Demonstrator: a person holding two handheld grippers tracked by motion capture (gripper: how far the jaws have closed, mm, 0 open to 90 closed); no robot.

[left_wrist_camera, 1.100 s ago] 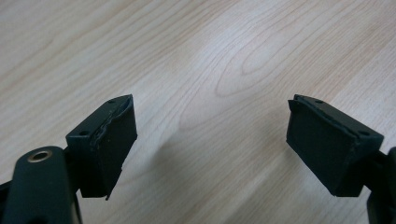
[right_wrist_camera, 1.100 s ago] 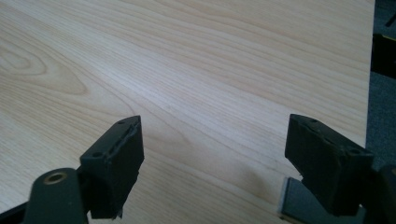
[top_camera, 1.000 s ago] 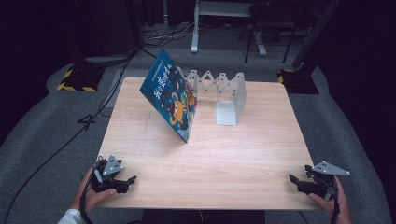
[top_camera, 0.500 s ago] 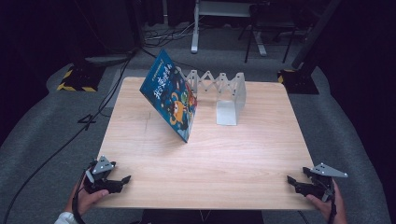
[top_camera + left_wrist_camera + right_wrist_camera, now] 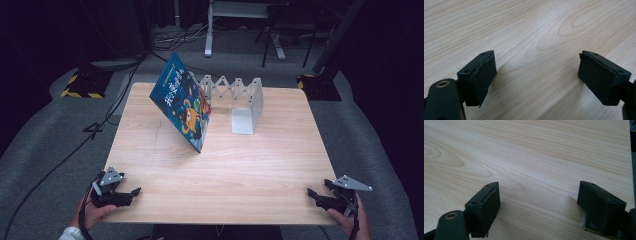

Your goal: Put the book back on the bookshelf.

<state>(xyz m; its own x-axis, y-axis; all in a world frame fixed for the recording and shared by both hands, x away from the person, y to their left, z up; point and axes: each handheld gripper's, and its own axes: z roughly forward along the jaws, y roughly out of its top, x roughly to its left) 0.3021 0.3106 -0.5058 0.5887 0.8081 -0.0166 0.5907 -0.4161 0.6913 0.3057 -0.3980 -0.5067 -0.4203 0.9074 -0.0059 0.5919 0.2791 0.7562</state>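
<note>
Two tools are present at the near edge of the wooden bench [image 5: 220, 175], one in each of the person's hands. The left tool [image 5: 131, 192] sits at the near left corner, low over the bench surface, with its jaws released and standing wide apart; the left gripper view shows both black pads [image 5: 482, 75] with bare wood grain between them and nothing gripped. The right tool [image 5: 314, 194] sits at the near right corner, likewise low over the surface, its jaws released and well spread; the right gripper view shows the pads [image 5: 486, 207] apart over bare wood, nothing between them. Each tool carries a grey three-cornered plate on top, and a cable trails from each toward the person. The blue picture book [image 5: 182, 107] stands toward the far left of centre on the bench, tilted, its bottom edge on the surface and its top leaning back against the white expanding bookstand [image 5: 240, 97]. The bookstand stands at the far middle of the bench, its zigzag lattice running across and an upright end plate with a flat foot at its right end. The book touches the stand's left end; whether it rests inside a slot or merely against the frame cannot be determined. Both tools are well apart from the book and the stand, with open bench surface between them. Grey carpeted floor [image 5: 60, 140] surrounds the bench
</note>
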